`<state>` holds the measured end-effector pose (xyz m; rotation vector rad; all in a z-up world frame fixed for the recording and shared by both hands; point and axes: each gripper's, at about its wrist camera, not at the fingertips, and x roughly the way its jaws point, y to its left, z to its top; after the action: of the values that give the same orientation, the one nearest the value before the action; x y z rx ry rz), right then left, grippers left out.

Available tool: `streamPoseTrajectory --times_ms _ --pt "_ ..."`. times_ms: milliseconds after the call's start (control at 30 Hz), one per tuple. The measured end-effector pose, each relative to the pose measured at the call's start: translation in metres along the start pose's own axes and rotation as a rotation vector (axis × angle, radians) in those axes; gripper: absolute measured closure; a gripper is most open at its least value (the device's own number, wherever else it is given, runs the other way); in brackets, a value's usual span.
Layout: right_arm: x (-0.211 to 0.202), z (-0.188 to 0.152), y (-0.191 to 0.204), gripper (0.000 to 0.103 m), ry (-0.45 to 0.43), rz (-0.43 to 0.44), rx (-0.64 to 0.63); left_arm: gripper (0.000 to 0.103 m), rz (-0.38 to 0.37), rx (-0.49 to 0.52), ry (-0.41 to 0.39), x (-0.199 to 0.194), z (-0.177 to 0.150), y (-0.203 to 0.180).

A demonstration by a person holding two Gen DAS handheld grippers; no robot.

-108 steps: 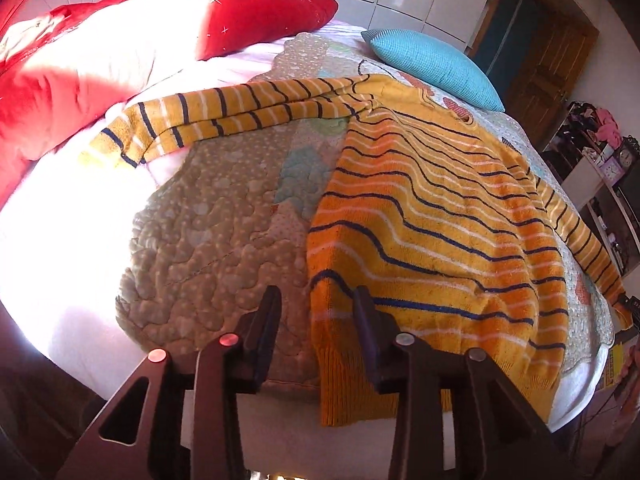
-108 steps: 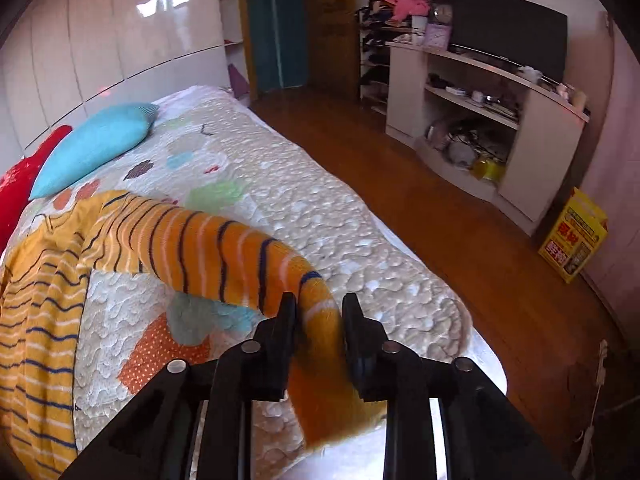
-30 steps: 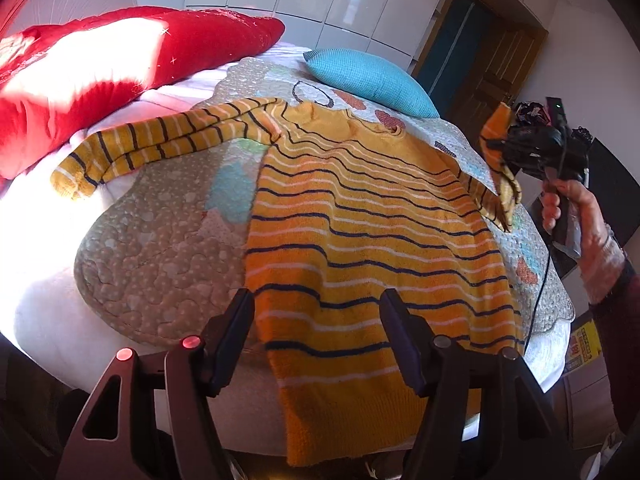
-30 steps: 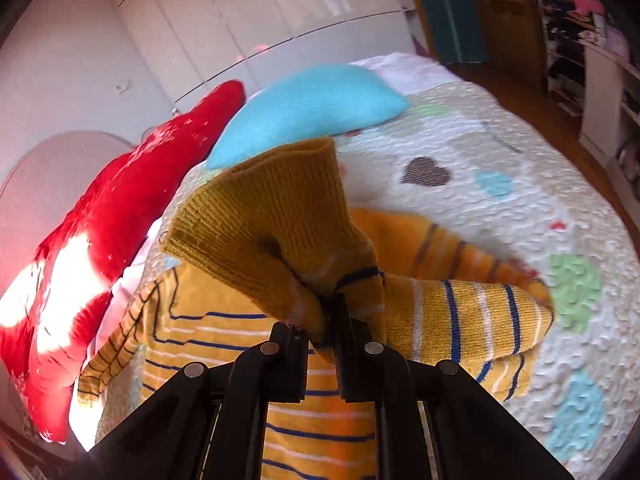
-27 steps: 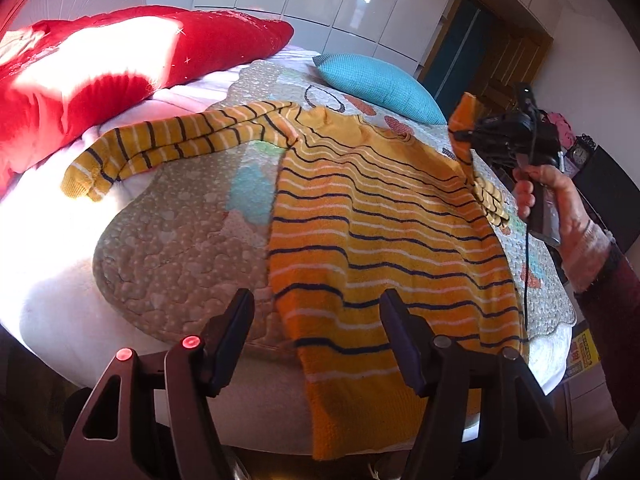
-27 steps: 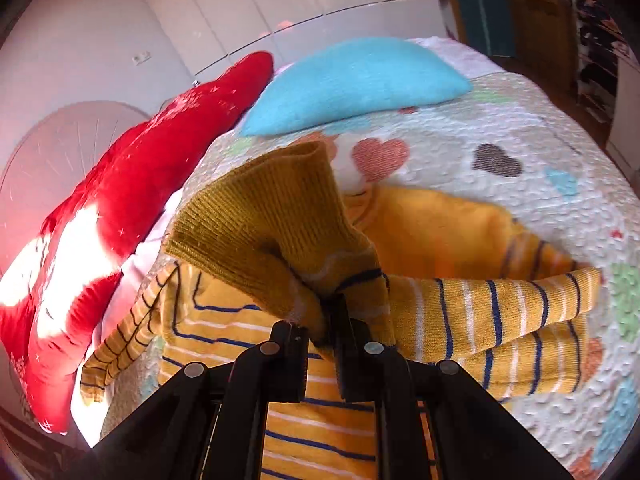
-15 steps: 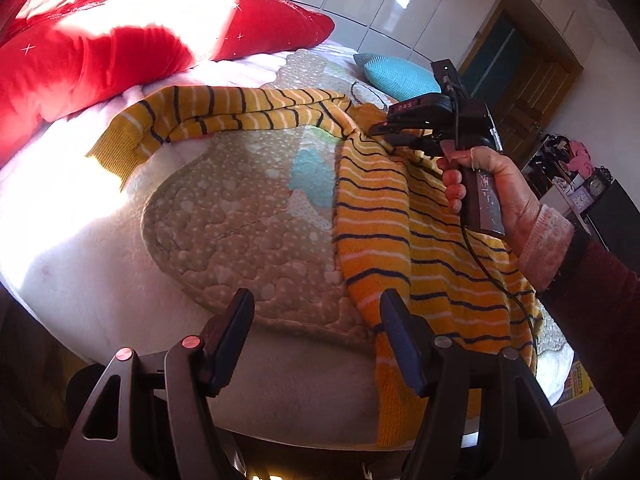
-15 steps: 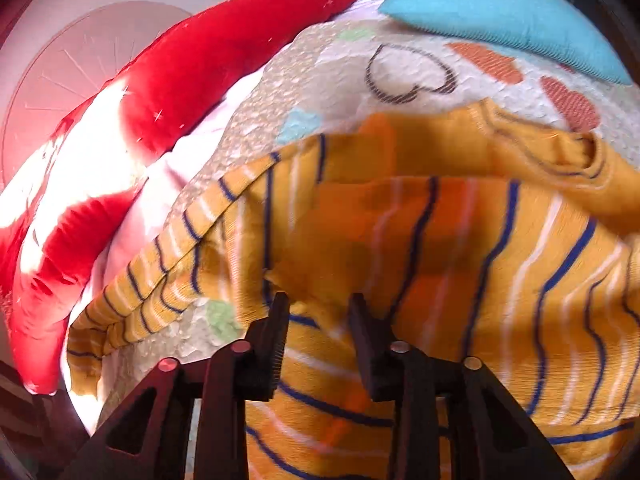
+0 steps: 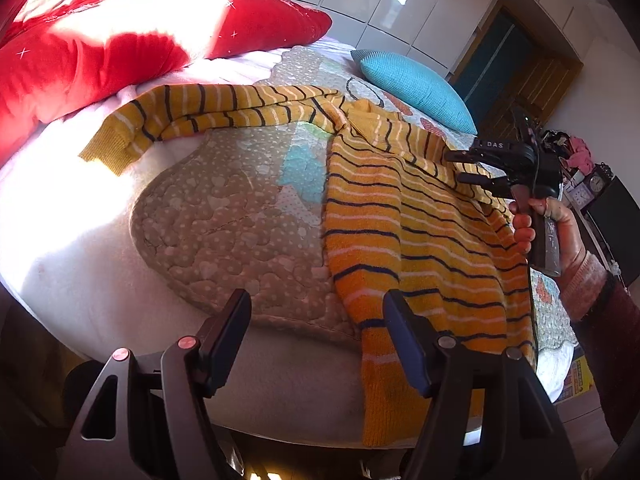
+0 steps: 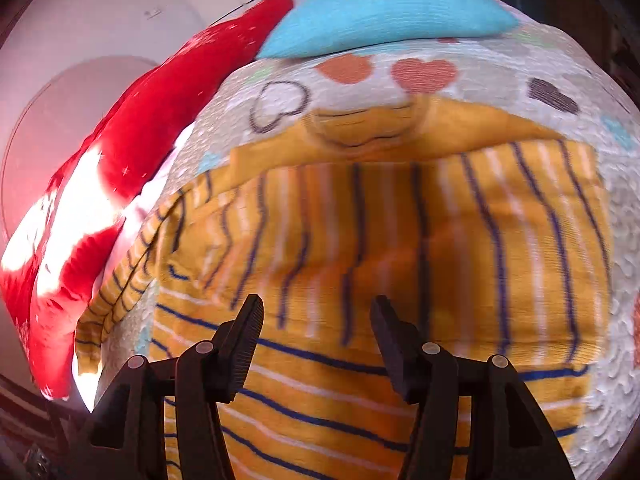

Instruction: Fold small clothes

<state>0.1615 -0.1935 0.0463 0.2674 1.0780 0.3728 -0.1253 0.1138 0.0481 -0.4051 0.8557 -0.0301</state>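
Striped sweater (image 9: 404,216) lying flat on the bed (image 9: 72,240), one sleeve now folded across its chest.

The right gripper (image 10: 316,332) is opening its jaws above the sweater, nothing between them: the sleeve (image 10: 400,232) it was carrying a second ago is now resting across the body below the collar. The left gripper (image 9: 316,336) is hovering at the sweater's hem, jaws apart and widening, empty. The other sleeve (image 9: 208,108) is lying stretched toward the red pillow (image 9: 120,48), probably next to fold.
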Motion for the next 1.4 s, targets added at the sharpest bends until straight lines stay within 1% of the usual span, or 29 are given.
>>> streamPoseTrajectory --times_ms 100,167,200,267,300,400,433,467,500,567,633,800,833,900,967,1033,1067,1133,1233,1300,1400 --pt "-0.025 0.001 -0.072 0.042 -0.050 -0.026 0.181 0.036 -0.006 0.025 0.003 0.000 0.000 -0.012" --pt "-0.041 -0.003 -0.106 0.044 -0.079 -0.037 0.245 0.036 -0.003 0.047 0.002 -0.002 -0.001 -0.021" --pt "-0.048 -0.005 -0.118 0.045 -0.090 -0.031 0.255 0.035 -0.001 0.055 0.002 -0.002 -0.001 -0.024" --pt "-0.057 -0.009 -0.127 0.045 -0.101 -0.011 0.253 0.034 0.002 0.064 0.007 -0.001 -0.001 -0.030" --pt "-0.061 -0.010 -0.127 0.045 -0.100 -0.027 0.242 0.034 0.004 0.066 0.010 0.000 -0.001 -0.032" --pt "-0.068 -0.012 -0.112 0.043 -0.096 -0.133 0.154 0.034 0.005 0.061 0.019 0.004 -0.001 -0.036" --pt "-0.071 -0.014 -0.105 0.036 -0.096 -0.173 0.123 0.034 0.005 0.057 0.022 0.005 -0.002 -0.037" --pt "-0.074 -0.017 -0.099 0.034 -0.102 -0.207 0.096 0.034 0.008 0.055 0.023 0.005 -0.002 -0.036" --pt "-0.077 -0.021 -0.092 0.033 -0.111 -0.220 0.068 0.034 0.015 0.053 0.020 0.005 -0.001 -0.035" --pt "-0.082 -0.033 -0.077 0.032 -0.120 -0.198 0.025 0.034 0.041 0.039 0.004 0.002 0.001 -0.028" --pt "-0.088 -0.047 -0.062 0.031 -0.126 -0.167 -0.012 0.033 0.079 0.007 -0.012 -0.001 0.006 -0.012" --pt "-0.087 -0.076 -0.021 0.028 -0.111 -0.122 -0.116 0.032 0.222 -0.111 -0.052 -0.012 0.021 0.046" --pt "-0.084 -0.080 -0.012 0.028 -0.103 -0.117 -0.137 0.032 0.241 -0.140 -0.058 -0.015 0.022 0.058" --pt "-0.077 -0.087 0.007 0.028 -0.082 -0.105 -0.181 0.032 0.250 -0.193 -0.072 -0.021 0.022 0.078" --pt "-0.067 -0.092 0.028 0.028 -0.058 -0.094 -0.230 0.031 0.272 -0.220 -0.085 -0.025 0.023 0.094" --pt "-0.056 -0.097 0.048 0.027 -0.040 -0.089 -0.274 0.031 0.307 -0.206 -0.120 -0.027 0.030 0.105" --pt "-0.050 -0.100 0.057 0.027 -0.032 -0.082 -0.288 0.030 0.339 -0.188 -0.133 -0.026 0.036 0.111" --pt "-0.040 -0.106 0.071 0.027 -0.012 -0.059 -0.304 0.030 0.405 -0.148 -0.136 -0.022 0.052 0.123" --pt "-0.030 -0.119 0.087 0.027 0.014 -0.047 -0.331 0.028 0.442 -0.084 -0.125 -0.010 0.074 0.141" --pt "-0.024 -0.128 0.093 0.027 0.031 -0.061 -0.353 0.028 0.444 -0.046 -0.098 0.004 0.085 0.151" --pt "-0.018 -0.138 0.091 0.027 0.053 -0.079 -0.358 0.028 0.392 0.025 -0.044 0.024 0.093 0.151"
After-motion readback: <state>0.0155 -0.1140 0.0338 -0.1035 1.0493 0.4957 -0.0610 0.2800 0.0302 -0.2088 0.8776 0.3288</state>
